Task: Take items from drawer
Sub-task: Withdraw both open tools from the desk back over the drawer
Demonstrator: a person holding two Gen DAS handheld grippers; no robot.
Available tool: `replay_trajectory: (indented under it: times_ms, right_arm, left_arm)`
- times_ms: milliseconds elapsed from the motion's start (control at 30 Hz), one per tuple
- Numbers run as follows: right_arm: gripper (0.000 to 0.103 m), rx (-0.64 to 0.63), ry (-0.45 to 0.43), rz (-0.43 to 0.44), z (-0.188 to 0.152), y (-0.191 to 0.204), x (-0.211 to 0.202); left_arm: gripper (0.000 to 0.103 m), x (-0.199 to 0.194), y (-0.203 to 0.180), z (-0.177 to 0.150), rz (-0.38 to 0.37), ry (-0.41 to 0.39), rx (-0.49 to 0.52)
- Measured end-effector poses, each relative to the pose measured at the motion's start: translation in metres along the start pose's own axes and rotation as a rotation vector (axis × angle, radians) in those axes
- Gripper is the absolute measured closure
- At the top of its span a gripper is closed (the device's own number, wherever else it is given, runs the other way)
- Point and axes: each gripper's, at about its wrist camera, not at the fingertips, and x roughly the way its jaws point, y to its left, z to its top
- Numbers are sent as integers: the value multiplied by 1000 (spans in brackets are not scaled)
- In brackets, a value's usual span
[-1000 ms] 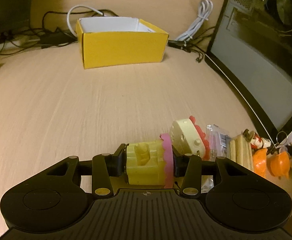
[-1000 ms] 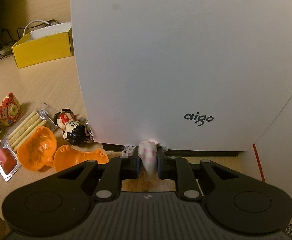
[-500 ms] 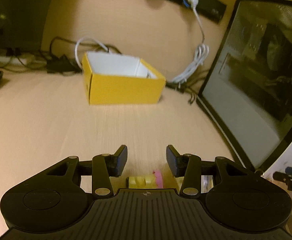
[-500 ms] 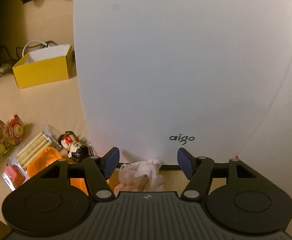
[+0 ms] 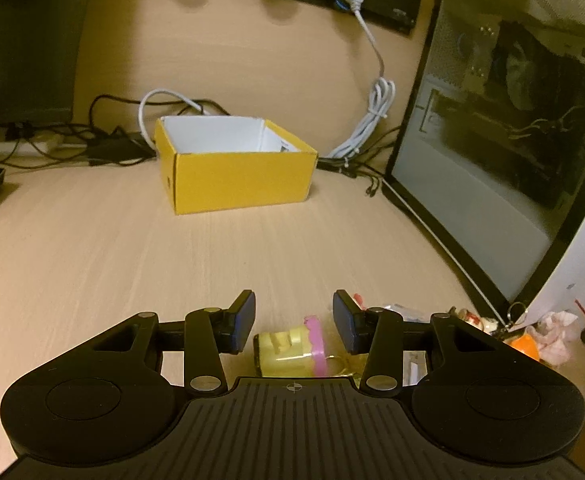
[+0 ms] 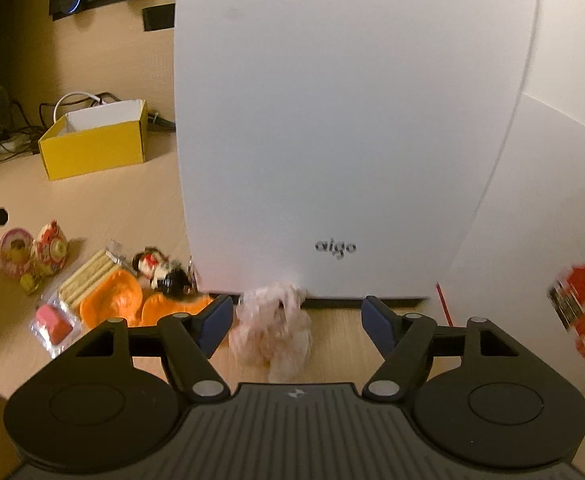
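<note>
Both toys sat loose on the worktop.
Your left gripper (image 5: 294, 322) stood spread above the yellow toy (image 5: 288, 350); your right gripper (image 6: 294, 322) was opening, the pink bundle (image 6: 272, 330) untouched between.

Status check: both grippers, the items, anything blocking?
Left gripper jaws open, yellow toy loose on desk. Right gripper jaws opening, crumpled pink wad between them, unpressed. White computer case close ahead.
</note>
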Motion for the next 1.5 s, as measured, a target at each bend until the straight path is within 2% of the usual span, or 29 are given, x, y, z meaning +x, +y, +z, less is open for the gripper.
replay_trajectory:
  times_ms: [133,333,567,700,867,1033,1200,1367,1500]
  right_arm:
    - [31,0,34,3,-17,-2,-10]
    - [31,-31,81,17,-41,6,-28]
    - [31,-35,207,39,-78,15,-23]
    - [31,-60,274,43,-103,21,-17]
    - [31,-66,334,35,-124,25,-4]
    - [31,-56,359,33,-137,31,6]
    - [31,-76,334,29,-143,35,5]
    - [31,-32,397,84,-144,25,14]
    - [31,34,427,104,-148,17,14]
  left_arm:
    - [56,-16,-16,5,-56,4,2]
    - [56,-43,-59,-1,-274,34,82]
    - [56,-50,-115,-40,-501,157,243]
    - [56,-44,-141,-67,-571,252,321]
    - [56,-33,-154,-99,-595,376,355]
    - [56,-20,-151,-116,-548,449,323]
    - [56,-10,-150,-129,-460,469,322]
    - [56,-4,-162,-139,-463,491,341]
    - [56,1,-178,-152,-467,503,401]
